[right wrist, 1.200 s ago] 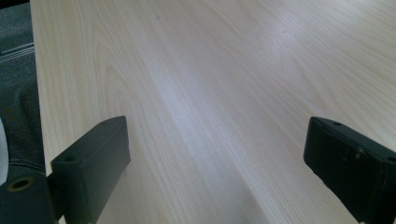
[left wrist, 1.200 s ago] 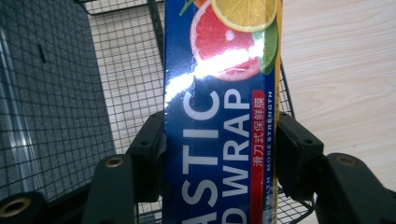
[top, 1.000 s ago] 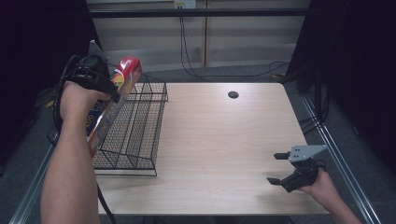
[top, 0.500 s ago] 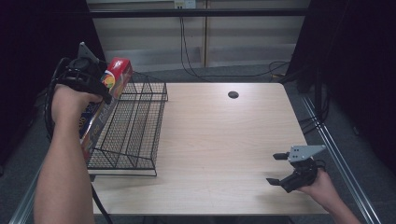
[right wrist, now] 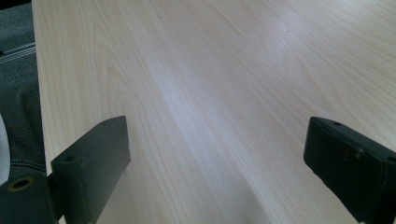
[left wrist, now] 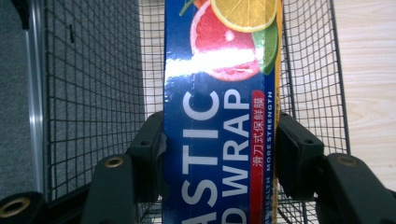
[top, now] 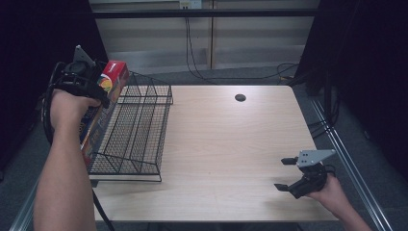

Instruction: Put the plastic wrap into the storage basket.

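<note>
Left tool point(left wrist: 219, 149) raised, clamping plastic wrap box point(left wrist: 219, 93)

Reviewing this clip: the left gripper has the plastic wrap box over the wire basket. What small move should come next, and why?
Probably lower the plastic wrap box a little further into the wire basket before opening. The left gripper is clamped on both sides of the box, which stands tilted at the basket's left side. The right gripper is open and far off over the table.

Blue citrus-printed box point(left wrist: 219, 112), black wire basket point(top: 139, 130).
</note>
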### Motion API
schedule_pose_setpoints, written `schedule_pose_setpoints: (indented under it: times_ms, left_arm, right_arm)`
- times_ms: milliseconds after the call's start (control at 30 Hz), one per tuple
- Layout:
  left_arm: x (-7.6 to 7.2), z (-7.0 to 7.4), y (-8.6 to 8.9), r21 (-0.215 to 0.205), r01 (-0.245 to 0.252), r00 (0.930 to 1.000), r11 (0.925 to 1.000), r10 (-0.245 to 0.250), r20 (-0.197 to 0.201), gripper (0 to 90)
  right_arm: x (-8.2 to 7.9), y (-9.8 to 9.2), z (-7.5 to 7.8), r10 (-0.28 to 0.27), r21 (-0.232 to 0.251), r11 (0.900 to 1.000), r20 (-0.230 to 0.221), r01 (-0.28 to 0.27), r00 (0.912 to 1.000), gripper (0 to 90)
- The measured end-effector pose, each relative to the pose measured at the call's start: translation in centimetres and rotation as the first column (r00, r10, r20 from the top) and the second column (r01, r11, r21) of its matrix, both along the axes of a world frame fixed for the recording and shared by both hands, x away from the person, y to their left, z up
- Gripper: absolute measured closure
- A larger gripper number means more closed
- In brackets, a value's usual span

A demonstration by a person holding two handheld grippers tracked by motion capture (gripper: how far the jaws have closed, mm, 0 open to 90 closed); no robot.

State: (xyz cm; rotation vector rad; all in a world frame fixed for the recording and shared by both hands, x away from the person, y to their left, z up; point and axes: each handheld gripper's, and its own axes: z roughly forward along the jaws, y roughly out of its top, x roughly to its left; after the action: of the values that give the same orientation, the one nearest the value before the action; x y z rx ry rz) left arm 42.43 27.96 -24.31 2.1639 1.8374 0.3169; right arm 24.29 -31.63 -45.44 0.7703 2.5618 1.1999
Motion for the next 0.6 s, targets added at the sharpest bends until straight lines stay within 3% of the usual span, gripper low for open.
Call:
schedule_pose_setpoints:
  times_ms: [200, 300, 467, 600]
  left_arm:
    - [0.2, -0.3, 0.5, 0.001, -0.043, 0.9991, 0.9991, 0.043, -0.006, 43.9]
    - [0.4, -0.6, 0.4, 0.022, -0.076, 0.9971, 0.9969, 0.076, -0.003, 43.9]
    - [0.8, -1.4, -0.1, 0.049, -0.079, 0.9961, 0.9956, 0.081, -0.034, 43.7]
    - [1.2, -2.0, -0.3, 0.042, -0.097, 0.9939, 0.9944, 0.099, -0.050, 43.5]
  right_arm:
    - [0.2, 0.1, -0.1, 0.003, 0.008, 1.000, -0.005, -0.003, 1.0000, 7.1]
    - [0.2, 0.1, -0.1, 0.006, 0.013, 1.000, -0.006, -0.006, 1.0000, 7.1]
    - [0.3, 0.1, -0.1, 0.011, 0.012, 1.000, -0.003, -0.011, 0.9999, 7.1]
    - [0.5, 0.2, -0.1, 0.012, 0.016, 1.000, -0.006, -0.012, 0.9999, 7.1]
